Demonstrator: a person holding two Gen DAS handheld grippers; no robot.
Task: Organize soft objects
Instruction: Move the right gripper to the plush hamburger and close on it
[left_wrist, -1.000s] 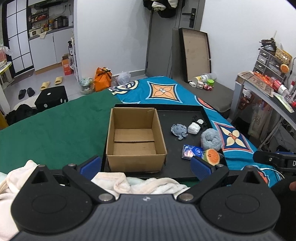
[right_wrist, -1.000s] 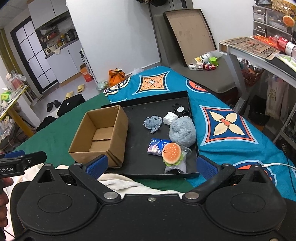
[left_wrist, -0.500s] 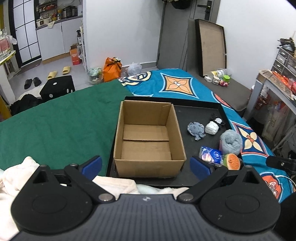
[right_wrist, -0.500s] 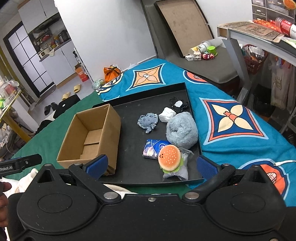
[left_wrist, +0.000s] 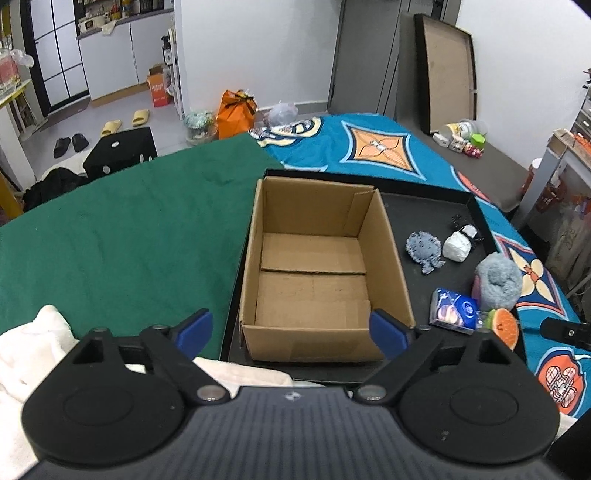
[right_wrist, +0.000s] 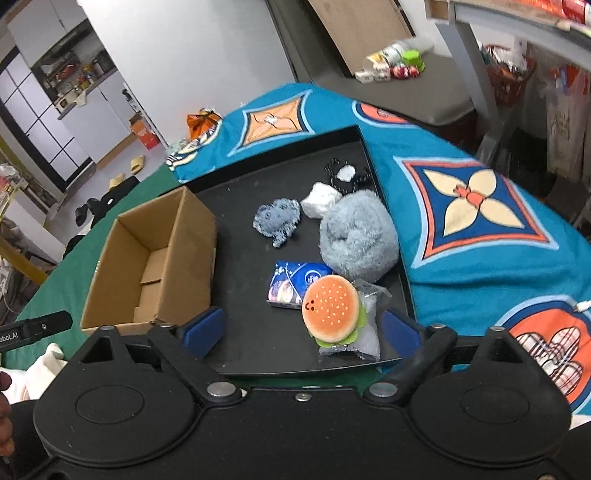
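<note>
An open, empty cardboard box (left_wrist: 314, 273) (right_wrist: 151, 266) stands on the left of a black tray (right_wrist: 258, 332) (left_wrist: 424, 206). Right of it lie a burger plush (right_wrist: 330, 314) (left_wrist: 502, 326), a blue tissue pack (right_wrist: 291, 282) (left_wrist: 452, 310), a big grey fluffy plush (right_wrist: 358, 236) (left_wrist: 496, 282), a small grey-blue plush (right_wrist: 277, 219) (left_wrist: 424, 251), a white soft lump (right_wrist: 319, 199) (left_wrist: 457, 247) and a black-and-white toy (right_wrist: 345, 173). My left gripper (left_wrist: 291, 330) is open, in front of the box. My right gripper (right_wrist: 303, 330) is open, its jaws either side of the burger plush, a little above it.
The tray lies on a bed with a green cover (left_wrist: 110, 240) and a blue patterned blanket (right_wrist: 472, 206). A white towel (left_wrist: 33, 343) lies at the near left edge. A desk (right_wrist: 517, 22) stands at the right, floor clutter beyond.
Both grippers have moved forward towards the tray. The right one has dropped closer to the burger plush. The left one has swung to face the box. Both stay open.
</note>
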